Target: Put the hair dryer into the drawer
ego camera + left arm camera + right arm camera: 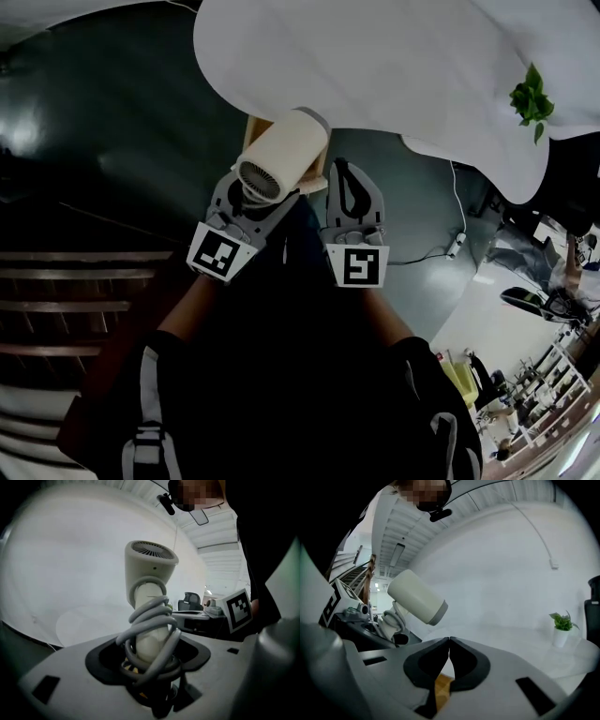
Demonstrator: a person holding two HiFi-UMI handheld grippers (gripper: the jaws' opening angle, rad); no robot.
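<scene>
While our left tool (150, 656) clamps the hair dryer (149, 569) by its handle (148, 644), our right tool (449, 641) is closed, empty.

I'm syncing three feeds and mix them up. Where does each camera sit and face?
Head view: on the person's head, facing steeply down; forearms, left tongs holding the hair dryer, right tongs.
Left gripper view: on the left tongs, facing along them at the cord-wrapped handle; torso at right.
Right gripper view: on the shut right tongs, facing the white table; the person's clothing upper left.
Shared: the hair dryer.
</scene>
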